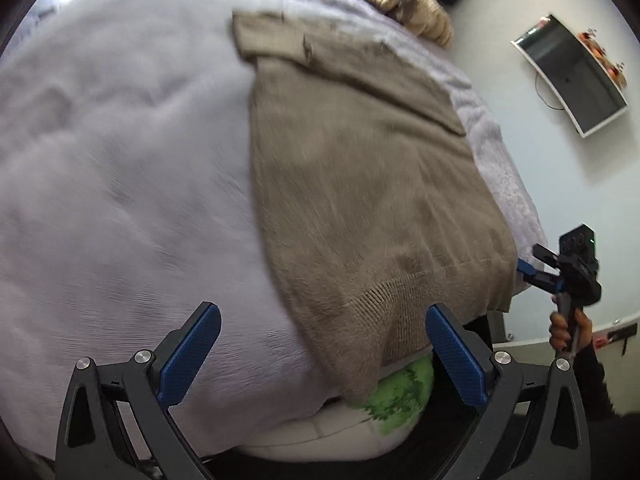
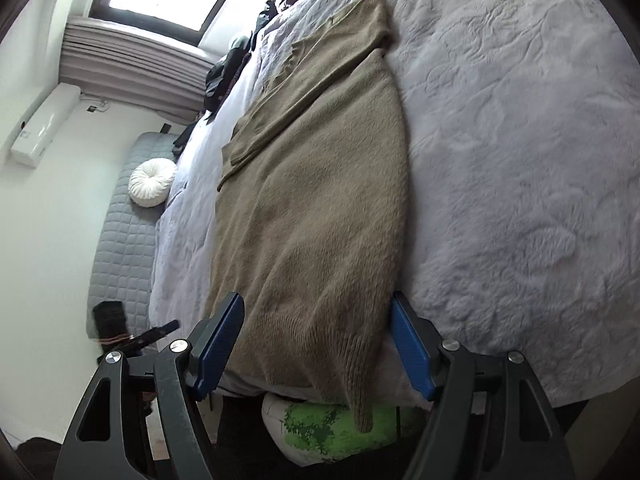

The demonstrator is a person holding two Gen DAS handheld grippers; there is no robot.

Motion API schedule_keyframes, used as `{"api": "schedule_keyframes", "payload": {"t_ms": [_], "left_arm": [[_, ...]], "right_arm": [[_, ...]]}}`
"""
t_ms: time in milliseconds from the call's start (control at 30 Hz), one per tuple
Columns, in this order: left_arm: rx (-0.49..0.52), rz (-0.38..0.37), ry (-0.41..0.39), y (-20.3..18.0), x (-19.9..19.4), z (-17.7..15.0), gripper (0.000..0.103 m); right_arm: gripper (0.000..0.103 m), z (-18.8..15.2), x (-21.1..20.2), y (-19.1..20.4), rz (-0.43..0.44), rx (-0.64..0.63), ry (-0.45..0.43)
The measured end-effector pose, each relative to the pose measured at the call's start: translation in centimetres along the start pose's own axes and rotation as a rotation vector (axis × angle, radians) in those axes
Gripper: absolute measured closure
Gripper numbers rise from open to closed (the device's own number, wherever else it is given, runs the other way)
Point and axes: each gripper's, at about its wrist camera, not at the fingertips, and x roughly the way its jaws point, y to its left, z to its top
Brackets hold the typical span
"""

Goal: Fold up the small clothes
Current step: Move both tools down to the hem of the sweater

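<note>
A tan knit sweater (image 1: pixel 360 184) lies flat and lengthwise on a pale quilted bed (image 1: pixel 120 160), one sleeve folded across its body. Its ribbed hem hangs over the near bed edge. My left gripper (image 1: pixel 322 314) is open just above that hem, the left corner of the hem lying between its spread fingers. The right gripper (image 1: pixel 532 258), held by a hand, hovers off the hem's right corner. In the right wrist view the sweater (image 2: pixel 312 200) runs away from me, and my right gripper (image 2: pixel 317 302) stands open with the hem between its blue pads (image 2: pixel 410 344), not pressed.
A green-patterned white cushion (image 2: pixel 320 424) sits under the bed edge below the hem. A pile of clothes (image 1: pixel 404 4) lies at the bed's far end. A screen (image 1: pixel 572 76) hangs on the wall. A grey quilted mat with a round white cushion (image 2: pixel 152 182) lies beside the bed.
</note>
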Motion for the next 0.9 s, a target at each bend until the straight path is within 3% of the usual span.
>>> {"api": "schedule_keyframes", "payload": {"t_ms": [233,333,567,700,767,800,833,867,900], "left_arm": [[-0.034,-0.077,0.052,-2.0,4.0,-0.3,0.000],[0.015,-0.045,0.062,-3.4,4.9,-0.5,0.000],[-0.050,-0.082,0.038,-2.5,4.4,-0.7,0.001],[-0.072,-0.063,0.020,-2.1,4.3,-0.7,0.019],[-0.070,-0.051,0.027,-2.1,4.2,-0.7,0.022],[-0.076,-0.066,0.024,-2.1,4.0,-0.7,0.022],[-0.082,-0.085,0.019,-2.0,3.8,-0.7,0.029],[-0.083,-0.097,0.016,-2.0,3.5,-0.6,0.037],[-0.078,-0.098,0.019,-2.0,3.5,-0.5,0.049]], "right_arm": [[0.027,-2.3,0.5,-0.4,0.069,-0.011,0.064],[0.026,-3.0,1.6,-0.1,0.082,-0.035,0.101],[0.026,-2.8,2.8,-0.8,0.161,0.022,0.096],[0.026,-3.2,2.5,-1.4,0.192,0.050,0.083],[0.028,-3.4,2.7,-1.4,0.198,0.061,0.080],[0.039,-3.4,2.9,-1.3,0.193,0.062,0.082],[0.059,-3.4,3.1,-1.1,0.184,0.059,0.089],[0.069,-3.5,3.2,-1.2,0.174,0.055,0.095],[0.087,-3.6,3.7,-1.1,0.149,0.056,0.109]]}}
